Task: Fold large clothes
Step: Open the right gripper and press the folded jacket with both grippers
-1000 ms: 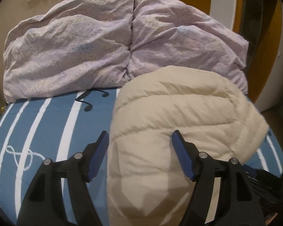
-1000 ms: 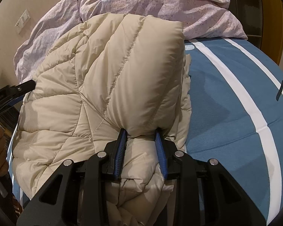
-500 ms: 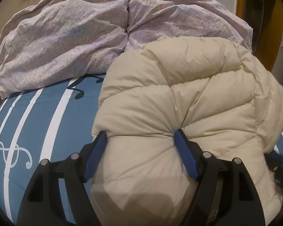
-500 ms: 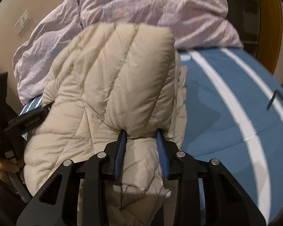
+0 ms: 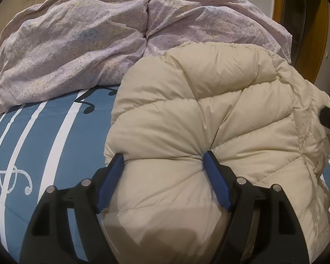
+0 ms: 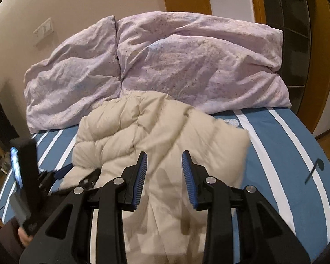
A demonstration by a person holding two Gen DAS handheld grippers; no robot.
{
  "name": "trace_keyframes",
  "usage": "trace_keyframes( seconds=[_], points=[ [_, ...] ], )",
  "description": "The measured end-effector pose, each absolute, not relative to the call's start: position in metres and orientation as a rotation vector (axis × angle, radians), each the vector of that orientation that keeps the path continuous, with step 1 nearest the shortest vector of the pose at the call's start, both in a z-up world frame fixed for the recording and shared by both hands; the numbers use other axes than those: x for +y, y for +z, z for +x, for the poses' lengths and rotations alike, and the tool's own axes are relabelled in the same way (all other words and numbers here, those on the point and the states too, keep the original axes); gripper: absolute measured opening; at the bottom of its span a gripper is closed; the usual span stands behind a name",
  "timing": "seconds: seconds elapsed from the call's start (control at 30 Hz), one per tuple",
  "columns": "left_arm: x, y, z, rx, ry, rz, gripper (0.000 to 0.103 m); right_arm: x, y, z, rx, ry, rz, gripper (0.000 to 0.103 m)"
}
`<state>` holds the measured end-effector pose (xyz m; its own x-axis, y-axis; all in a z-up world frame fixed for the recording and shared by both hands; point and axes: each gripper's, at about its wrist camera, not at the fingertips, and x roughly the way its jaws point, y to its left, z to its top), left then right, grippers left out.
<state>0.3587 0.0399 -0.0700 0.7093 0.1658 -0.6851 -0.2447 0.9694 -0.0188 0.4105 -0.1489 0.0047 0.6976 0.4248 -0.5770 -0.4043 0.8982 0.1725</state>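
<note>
Beige jacket (image 5: 209,114): left hand-held gripper (image 5: 162,160) clamps it; right-wrist view alone shows right hand-held gripper (image 6: 164,156) apart, two pillows (image 6: 198,66).

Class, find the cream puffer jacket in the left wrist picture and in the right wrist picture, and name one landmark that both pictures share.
Left wrist: the cream puffer jacket fills the centre and right, bunched between the left gripper fingers.
Right wrist: the jacket lies in the lower centre on the bed, beyond and beneath the open right gripper.
Shared landmark: the lilac duvet heaped behind the jacket.
</note>
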Motion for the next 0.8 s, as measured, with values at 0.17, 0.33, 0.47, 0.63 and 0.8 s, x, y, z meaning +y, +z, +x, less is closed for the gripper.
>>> trace_keyframes(
  seconds=[0.17, 0.33, 0.47, 0.63, 0.8],
  points=[
    [0.040, -0.070, 0.359, 0.744, 0.224, -0.110, 0.074, -0.153, -0.001, 0.431, 0.657, 0.407, 0.071, 0.035],
    [0.040, -0.071, 0.358, 0.735, 0.216, -0.112, 0.074, -0.154, -0.026, 0.448, 0.716, 0.337, 0.055, 0.035],
    [0.039, -0.070, 0.359, 0.731, 0.204, -0.116, 0.075, -0.156, -0.041, 0.454, 0.738, 0.320, 0.056, 0.035],
    [0.038, -0.071, 0.361, 0.724, 0.202, -0.115, 0.076, -0.155, -0.051, 0.459, 0.750, 0.311, 0.047, 0.037],
    [0.037, -0.072, 0.363, 0.716, 0.200, -0.115, 0.076, -0.154, -0.061, 0.462, 0.755, 0.306, 0.040, 0.040]
  ],
)
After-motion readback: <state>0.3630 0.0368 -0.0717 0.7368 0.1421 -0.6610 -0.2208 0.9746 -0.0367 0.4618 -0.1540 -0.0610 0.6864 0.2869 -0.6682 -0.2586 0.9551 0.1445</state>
